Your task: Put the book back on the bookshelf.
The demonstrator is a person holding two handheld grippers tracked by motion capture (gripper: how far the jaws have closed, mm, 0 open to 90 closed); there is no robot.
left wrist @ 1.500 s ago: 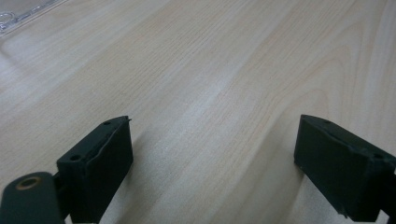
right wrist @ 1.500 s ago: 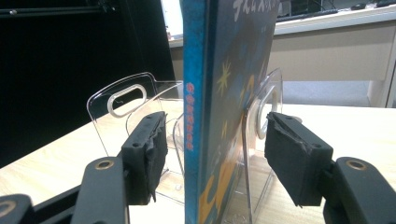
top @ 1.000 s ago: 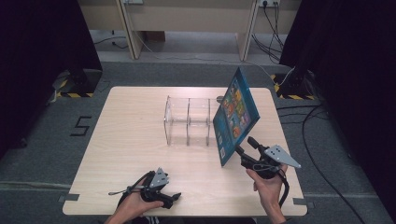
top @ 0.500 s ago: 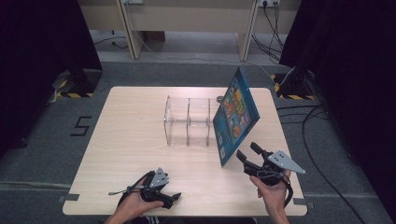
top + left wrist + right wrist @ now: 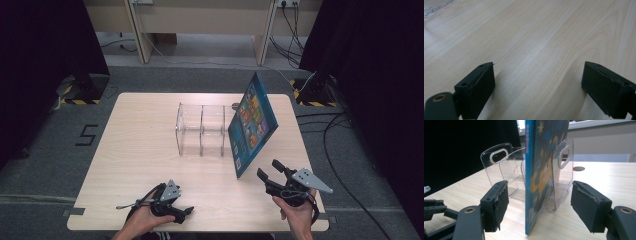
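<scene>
1. The left gripper point(image 5: 186, 212) lies low over the near left part of the table point(image 5: 130, 150), held in the person's left hand point(image 5: 142, 220). In the left gripper view its two black fingers point(image 5: 475, 87) stand wide apart, and only bare light wood is between them and in front of them. A corner of the clear plastic rack point(image 5: 434, 8) is seen far ahead of the left finger, well apart from it.

2. The clear plastic rack point(image 5: 202, 131) stands in the middle of the table, beyond both grippers, with upright dividers that make compartments. In the right gripper view its dividers with oval handle holes rise behind the fingers, some to the left of the book and one to its right.

3. The blue picture book point(image 5: 252, 122) stands upright on its lower edge, tilted, at the right end of the rack and touching it. In the right gripper view the book point(image 5: 537, 175) is seen from its spine side, in line with the gap between the two fingers and a little ahead of them; the pads do not press on it.

4. The right gripper point(image 5: 269, 173) is held in the person's right hand point(image 5: 297, 215) just near the lower corner of the book. Its jaws have just been opening, and now the fingers point(image 5: 496, 205) stand well apart, clear of the cover on both sides.
</scene>
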